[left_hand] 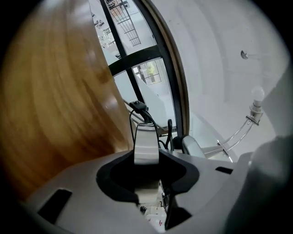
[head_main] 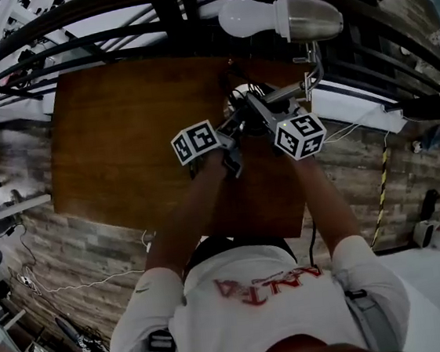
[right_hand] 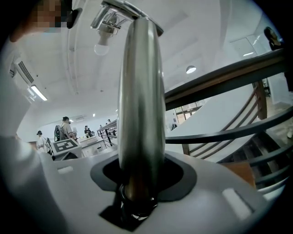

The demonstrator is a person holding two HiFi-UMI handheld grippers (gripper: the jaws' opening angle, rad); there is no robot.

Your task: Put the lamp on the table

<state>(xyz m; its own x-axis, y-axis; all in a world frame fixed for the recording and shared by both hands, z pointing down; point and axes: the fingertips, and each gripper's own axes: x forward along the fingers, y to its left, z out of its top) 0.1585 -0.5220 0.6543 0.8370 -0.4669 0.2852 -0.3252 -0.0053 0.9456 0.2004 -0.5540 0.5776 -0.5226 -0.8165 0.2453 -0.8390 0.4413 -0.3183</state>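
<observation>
Railing (head_main: 176, 30) close behind table (head_main: 121, 143); left hand-held gripper (left_hand: 146, 164), right hand-held gripper (right_hand: 139, 178) each clamp lamp (head_main: 312, 15) over it.

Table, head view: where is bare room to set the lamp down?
The table is bare across its left half, between the railing and its near edge. Its right part is crowded: left gripper and right gripper hold the lamp there.

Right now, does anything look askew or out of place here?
Only the lamp: the left hand-held gripper and the right hand-held gripper clamp it over the wooden table, its bulb pointing sideways past the far edge. Nothing looks spilled or broken.
</observation>
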